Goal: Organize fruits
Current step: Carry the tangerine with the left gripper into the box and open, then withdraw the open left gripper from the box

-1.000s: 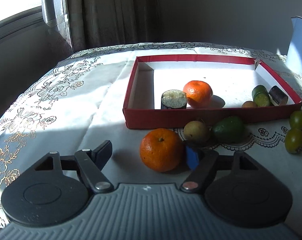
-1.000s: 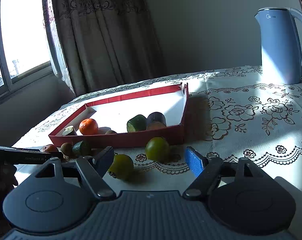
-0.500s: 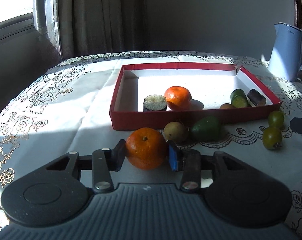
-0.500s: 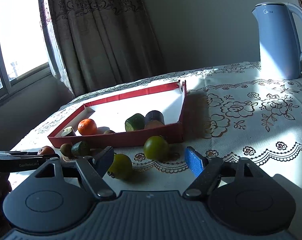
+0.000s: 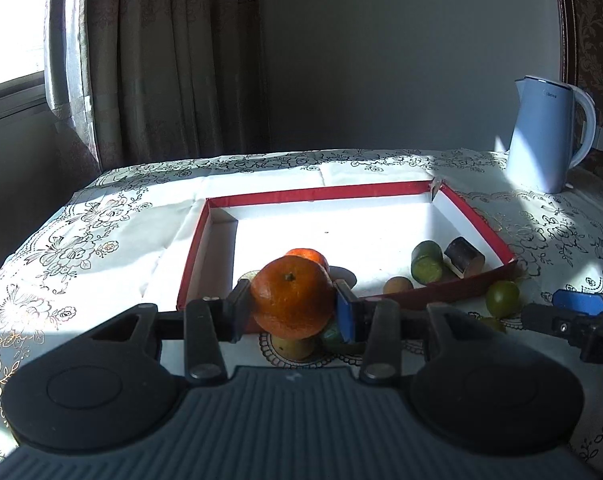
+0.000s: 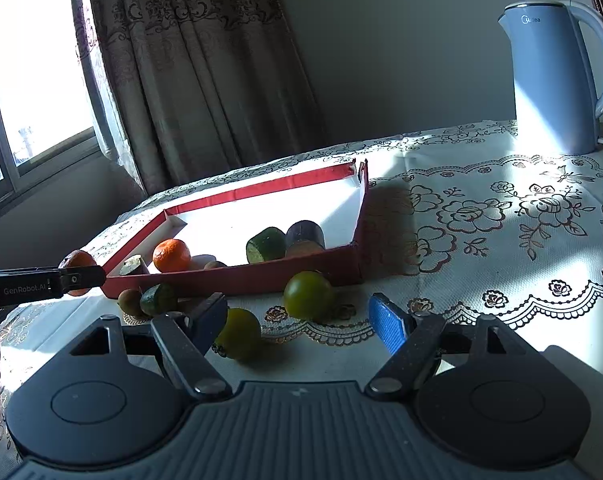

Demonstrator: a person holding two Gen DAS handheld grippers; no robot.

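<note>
The left hand-held gripper (image 5: 293, 310) is clamping an orange mandarin (image 5: 291, 298) between its two fingers, holding it lifted off the table (image 5: 101, 248), just in front of the near wall of the red tray (image 5: 197, 256). Under the held fruit, a brownish pear-like fruit (image 5: 291, 346) and a dark green fruit (image 5: 331, 334) are lying on the cloth against that wall. Inside the tray a second mandarin (image 6: 171, 255) is sitting beside a dark cut piece (image 6: 133, 267), while a green cucumber chunk (image 5: 426, 262), a purple eggplant chunk (image 5: 463, 260) and a small tan fruit (image 5: 397, 285) are gathered near the right-hand corner.

The right hand-held gripper (image 6: 297, 322) is hanging with its fingers spread wide apart and nothing between them. A yellow-green fruit (image 6: 237, 334) is lying just beside its left finger, and a green round fruit (image 6: 307, 295) is resting a little farther on, close to the tray's front wall. A blue kettle (image 6: 557, 76) is standing well apart at the far right of the table
</note>
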